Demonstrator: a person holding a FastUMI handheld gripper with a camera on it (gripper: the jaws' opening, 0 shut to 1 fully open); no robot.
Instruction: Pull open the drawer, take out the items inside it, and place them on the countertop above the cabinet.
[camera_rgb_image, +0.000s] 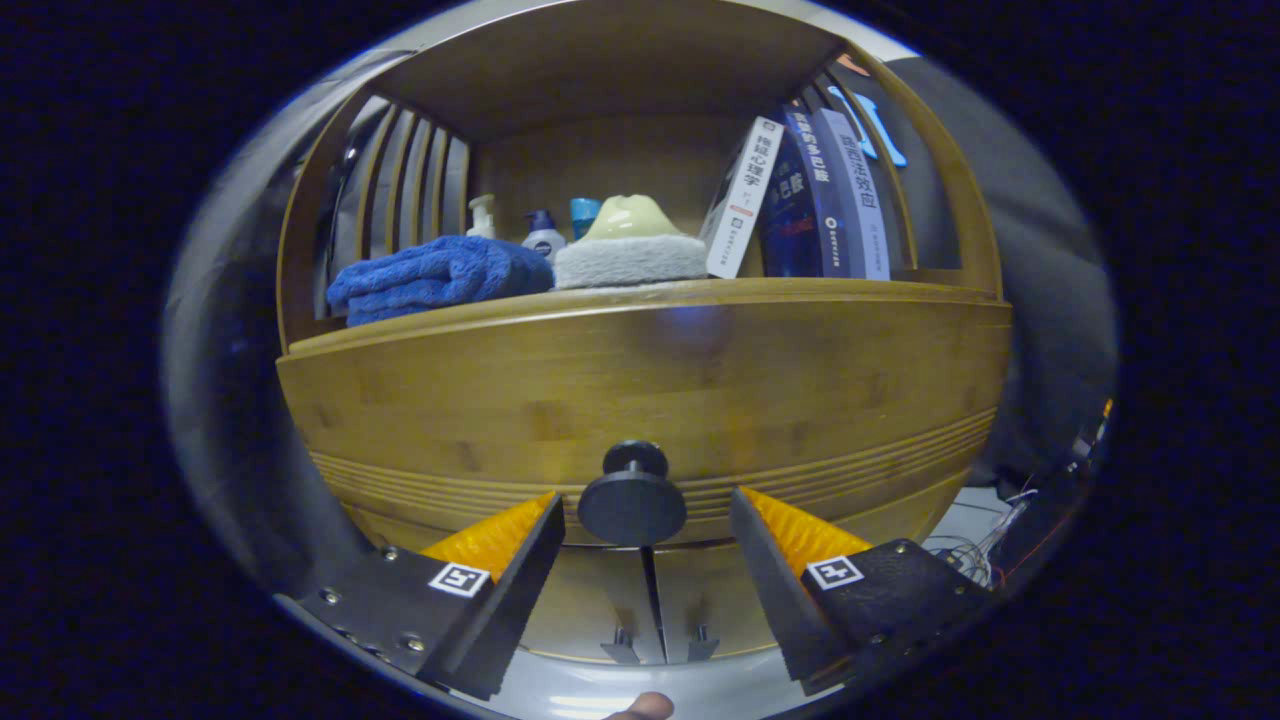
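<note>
A wooden cabinet's drawer front (640, 390) stands closed right ahead of me, with a round black knob (633, 498) at its lower middle. My gripper (646, 520) is open, and the knob sits between its two fingertips without either finger touching it. The countertop (760, 290) runs along the top of the drawer, under a shelf roof. What lies inside the drawer is hidden.
On the countertop lie a folded blue towel (430, 275), small pump bottles (543, 235), a pale green object on a grey pad (630, 250) and several leaning books (810, 195). Two cabinet doors with small handles (660, 645) sit below the drawer. Cables (975, 555) lie on the floor at right.
</note>
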